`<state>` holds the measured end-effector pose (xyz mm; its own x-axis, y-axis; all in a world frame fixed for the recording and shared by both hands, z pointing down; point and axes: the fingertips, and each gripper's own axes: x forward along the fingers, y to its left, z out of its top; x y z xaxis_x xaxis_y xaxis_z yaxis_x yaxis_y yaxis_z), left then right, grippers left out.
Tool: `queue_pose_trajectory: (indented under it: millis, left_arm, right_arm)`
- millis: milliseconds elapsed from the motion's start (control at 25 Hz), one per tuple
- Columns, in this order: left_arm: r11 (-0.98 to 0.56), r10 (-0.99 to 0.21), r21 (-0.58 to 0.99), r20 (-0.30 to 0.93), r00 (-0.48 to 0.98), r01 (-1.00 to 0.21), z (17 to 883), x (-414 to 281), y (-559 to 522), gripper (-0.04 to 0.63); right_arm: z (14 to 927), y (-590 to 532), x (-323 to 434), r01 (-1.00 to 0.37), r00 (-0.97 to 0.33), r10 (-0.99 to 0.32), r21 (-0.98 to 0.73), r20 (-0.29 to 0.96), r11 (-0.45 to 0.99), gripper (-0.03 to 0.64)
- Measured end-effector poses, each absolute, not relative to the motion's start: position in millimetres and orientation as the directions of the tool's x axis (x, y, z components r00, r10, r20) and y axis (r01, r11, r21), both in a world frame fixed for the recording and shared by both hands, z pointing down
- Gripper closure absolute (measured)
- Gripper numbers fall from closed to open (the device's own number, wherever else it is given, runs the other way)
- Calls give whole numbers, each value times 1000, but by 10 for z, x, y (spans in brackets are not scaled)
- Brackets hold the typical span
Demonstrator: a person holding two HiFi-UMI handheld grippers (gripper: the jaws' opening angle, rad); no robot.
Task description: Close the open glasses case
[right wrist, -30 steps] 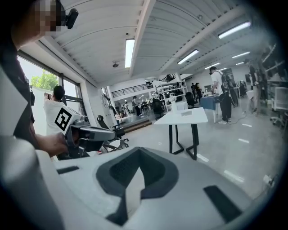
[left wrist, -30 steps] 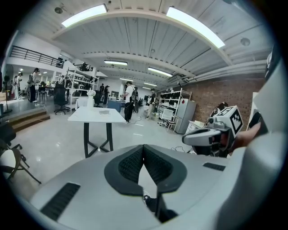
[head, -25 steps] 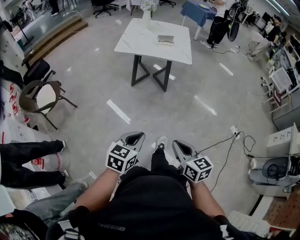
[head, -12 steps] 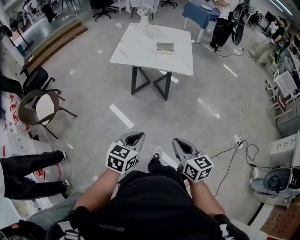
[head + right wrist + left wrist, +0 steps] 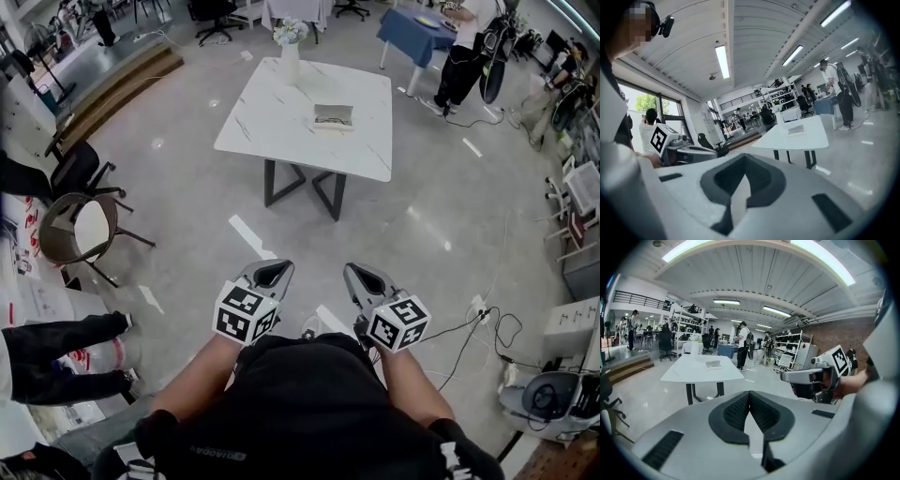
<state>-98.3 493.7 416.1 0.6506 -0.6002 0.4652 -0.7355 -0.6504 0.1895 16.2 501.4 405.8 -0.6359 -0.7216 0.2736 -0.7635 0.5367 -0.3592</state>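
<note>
**A:** How far along is the closing?

**B:** Not begun, by my reading. The small pale grey, box-shaped glasses case [image 5: 334, 115] lies on the white marble-patterned counter [image 5: 272, 122] with black crossed legs, a little right of the middle of its top. A broad stretch of glossy grey floor [image 5: 403, 225] lies between that counter and the person.

**A:** And the case itself, open or shut?

**B:** It looks spread flat, as an open one would, but it is too small here for me to make out the lid or hinge. Nothing touches it. A tall white vase [image 5: 290, 58] of flowers stands at the far edge of the counter, apart from it.

**A:** What of the tools?

**B:** The left tongs [image 5: 269, 274] and the right tongs [image 5: 364, 277] are held low and close to the body, side by side, pointing ahead toward the counter. In each gripper view the dark pads meet at the tips with nothing between them, so both are pressed together and empty.

**A:** So what is left?

**B:** All of it, I would say: crossing the floor to within reach, bringing one of the tongs to the lid, and folding it down onto the base, perhaps with the other steadying the base so the case does not slide on the smooth top.
</note>
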Motion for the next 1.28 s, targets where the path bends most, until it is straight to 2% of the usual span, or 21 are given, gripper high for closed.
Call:
queue_pose_trajectory:
  millis: [240,480,640,920,1280]
  left_arm:
    - [-651,-636,61,501,587,-757,4157,-904,4518,592]
    - [-605,-626,132,531,571,-786,4258,-856,4303,592]
    - [-648,-608,122,511,607,-752,4204,-628,4227,592]
    - [-666,-569,133,545,616,-734,4415,-574,4178,592]
    - [-677,-562,164,515,647,-718,4434,-484,3560,592]
  right_arm:
    - [4082,4613,318,-741,-662,-702,-368,263,561,615]
    - [4183,4474,544,-752,-645,-714,-390,271,531,615]
    - [4252,4390,606,-758,-640,-710,-392,293,521,615]
    - [4337,4244,632,-772,-625,-718,-384,307,507,615]
    - [4399,3836,744,-804,-585,-743,-354,324,478,615]
